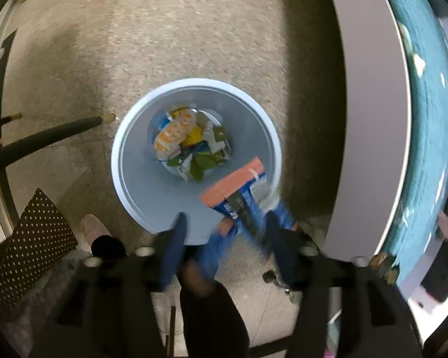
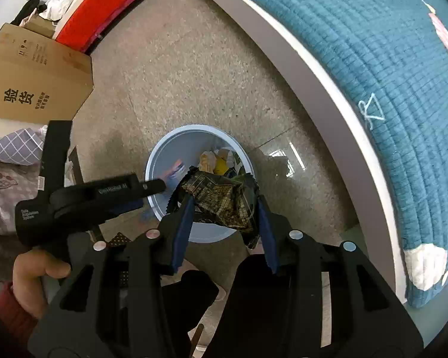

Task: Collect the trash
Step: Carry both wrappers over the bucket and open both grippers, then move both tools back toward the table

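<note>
A light blue round bin (image 1: 128, 179) stands on the floor with several wrappers and leaves inside; it also shows in the right wrist view (image 2: 164, 155). My left gripper (image 1: 225, 223) hangs open just above the bin's near rim. A blue and orange snack packet (image 1: 239, 185) lies between its fingers over the rim, blurred, not pinched. My right gripper (image 2: 224, 205) is shut on a crumpled dark snack wrapper (image 2: 221, 197) and holds it above the bin. The left gripper (image 2: 152, 185) reaches in from the left in the right wrist view.
A bed with a teal quilt (image 2: 373, 44) and a grey frame (image 1: 370, 119) runs along the right. A cardboard box (image 2: 35, 71) and a red object (image 2: 104, 3) stand at the far left. A black tripod leg (image 1: 44, 140) and a dotted black panel (image 1: 33, 238) lie left of the bin.
</note>
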The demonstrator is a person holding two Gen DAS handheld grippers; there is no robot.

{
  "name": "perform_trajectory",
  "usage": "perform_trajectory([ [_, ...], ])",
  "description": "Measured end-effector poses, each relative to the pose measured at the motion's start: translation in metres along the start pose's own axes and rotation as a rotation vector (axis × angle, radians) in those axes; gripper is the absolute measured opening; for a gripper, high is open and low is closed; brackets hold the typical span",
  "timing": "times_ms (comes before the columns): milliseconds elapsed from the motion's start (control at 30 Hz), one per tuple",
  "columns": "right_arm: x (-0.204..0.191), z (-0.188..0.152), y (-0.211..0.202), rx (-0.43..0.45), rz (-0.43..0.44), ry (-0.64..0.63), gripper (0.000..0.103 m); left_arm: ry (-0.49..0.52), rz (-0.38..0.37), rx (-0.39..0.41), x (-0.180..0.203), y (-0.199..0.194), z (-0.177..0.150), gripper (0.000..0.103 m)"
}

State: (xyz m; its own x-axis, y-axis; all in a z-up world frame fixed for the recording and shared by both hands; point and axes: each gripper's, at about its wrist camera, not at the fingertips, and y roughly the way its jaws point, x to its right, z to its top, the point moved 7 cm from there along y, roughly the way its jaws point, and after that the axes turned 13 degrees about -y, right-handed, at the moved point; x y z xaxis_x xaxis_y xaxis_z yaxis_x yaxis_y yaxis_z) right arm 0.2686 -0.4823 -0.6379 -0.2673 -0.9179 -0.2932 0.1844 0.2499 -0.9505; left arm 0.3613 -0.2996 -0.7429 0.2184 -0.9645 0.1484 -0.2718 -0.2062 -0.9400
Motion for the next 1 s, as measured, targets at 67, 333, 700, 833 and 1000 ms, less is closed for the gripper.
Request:
perform_trajectory([
  [67,-0.003,0.001,0.002,-0.011,0.004,0.006,0.041,-0.002,0.004,-0.008,-0.001,-0.004,-0.002,0.059],
  [333,-0.041,0.022,-0.010,-0.035,0.020,-0.042,0.041,-0.019,0.031,0.050,-0.017,-0.068,-0.017,0.064],
  [700,-0.098,0.043,-0.058,-0.029,0.021,-0.128,0.048,-0.078,0.001,0.163,-0.037,-0.176,-0.033,0.069],
  [833,-0.109,0.046,-0.081,-0.023,0.023,-0.154,0.050,-0.083,-0.014,0.185,-0.040,-0.205,-0.042,0.069],
  [1000,-0.130,0.049,-0.122,0.005,0.031,-0.184,0.050,-0.079,-0.055,0.220,-0.045,-0.249,-0.057,0.069],
])
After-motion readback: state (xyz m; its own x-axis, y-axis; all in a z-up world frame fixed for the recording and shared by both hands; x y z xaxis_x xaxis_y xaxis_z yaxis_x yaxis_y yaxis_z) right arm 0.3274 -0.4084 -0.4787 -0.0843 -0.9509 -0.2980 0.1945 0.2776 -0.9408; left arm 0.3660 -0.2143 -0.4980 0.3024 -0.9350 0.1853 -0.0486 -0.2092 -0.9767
